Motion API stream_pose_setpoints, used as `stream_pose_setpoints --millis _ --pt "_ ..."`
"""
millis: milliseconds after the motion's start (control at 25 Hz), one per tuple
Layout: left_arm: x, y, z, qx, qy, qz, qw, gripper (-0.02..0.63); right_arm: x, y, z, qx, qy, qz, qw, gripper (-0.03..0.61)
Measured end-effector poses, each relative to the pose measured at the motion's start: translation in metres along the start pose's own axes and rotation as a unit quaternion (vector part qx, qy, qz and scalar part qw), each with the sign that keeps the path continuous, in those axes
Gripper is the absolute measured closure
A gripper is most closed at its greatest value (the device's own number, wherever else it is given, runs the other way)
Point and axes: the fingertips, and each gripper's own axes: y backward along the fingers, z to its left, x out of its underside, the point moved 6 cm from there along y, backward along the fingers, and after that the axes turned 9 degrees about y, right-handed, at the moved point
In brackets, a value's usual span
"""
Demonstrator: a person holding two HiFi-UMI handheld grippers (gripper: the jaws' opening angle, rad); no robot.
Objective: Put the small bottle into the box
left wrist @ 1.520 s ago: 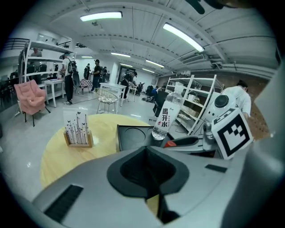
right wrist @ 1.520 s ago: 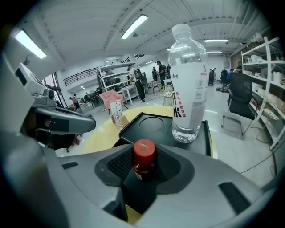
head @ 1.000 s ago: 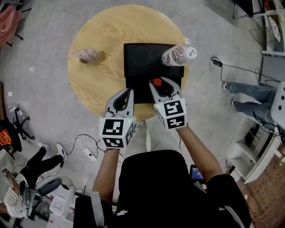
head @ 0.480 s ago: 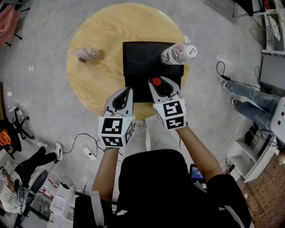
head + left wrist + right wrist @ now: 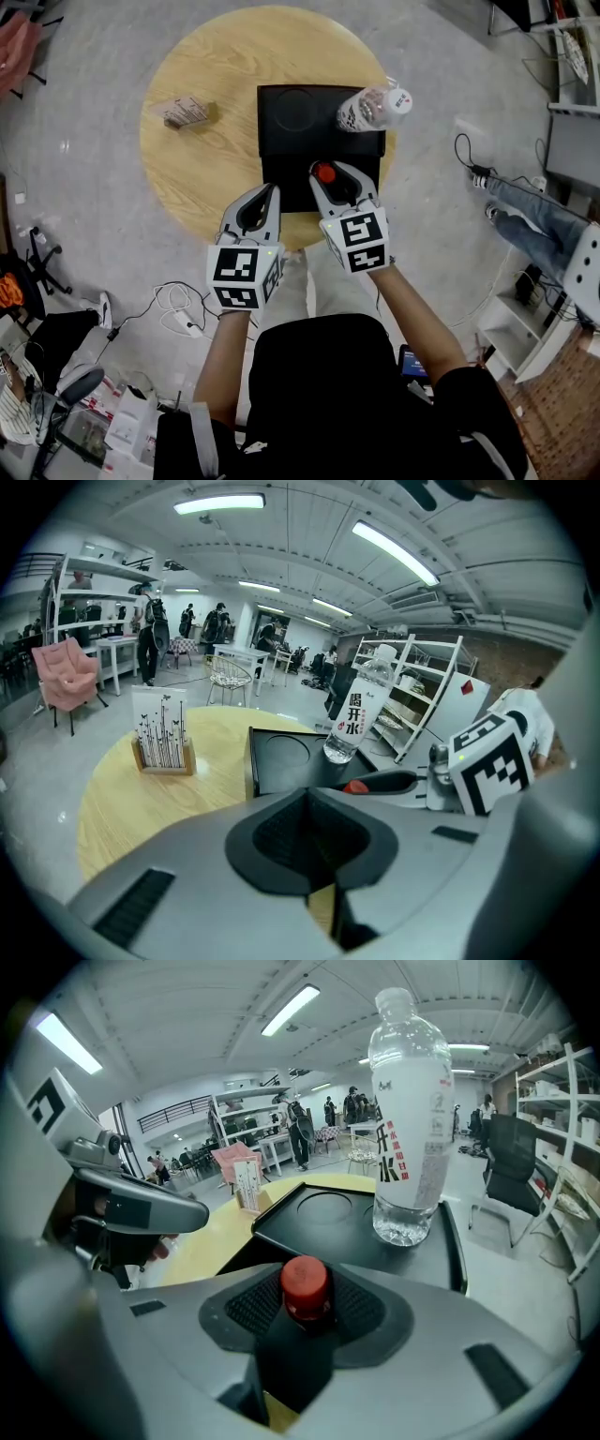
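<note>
My right gripper (image 5: 331, 178) is shut on a small dark bottle with a red cap (image 5: 325, 173). It holds the bottle over the near right part of the black box (image 5: 286, 141), a shallow black tray on the round wooden table (image 5: 216, 66). In the right gripper view the red cap (image 5: 306, 1288) sticks up between the pads, and the bottle's body is hidden by the jaws. My left gripper (image 5: 270, 195) is beside it on the left, over the table's near edge. It is shut with nothing between its jaws, which also show in the left gripper view (image 5: 309, 803).
A tall clear water bottle (image 5: 373, 108) stands in the box's far right corner. A small wooden card holder (image 5: 187, 114) sits on the table at far left. Cables lie on the floor, and people, chairs and shelves stand around the table.
Both grippers keep their places and their hold. Only the view has shifted slightly, and people at the edges of the picture have moved.
</note>
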Motion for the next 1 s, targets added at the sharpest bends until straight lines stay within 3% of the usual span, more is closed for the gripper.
stream_pose_setpoints --millis 1000 --pt "-0.003 0.02 -0.014 0.008 -0.009 -0.017 0.9998 0.603 -0.01 0.02 0.003 0.006 -0.007 -0.027 1.0 0.419"
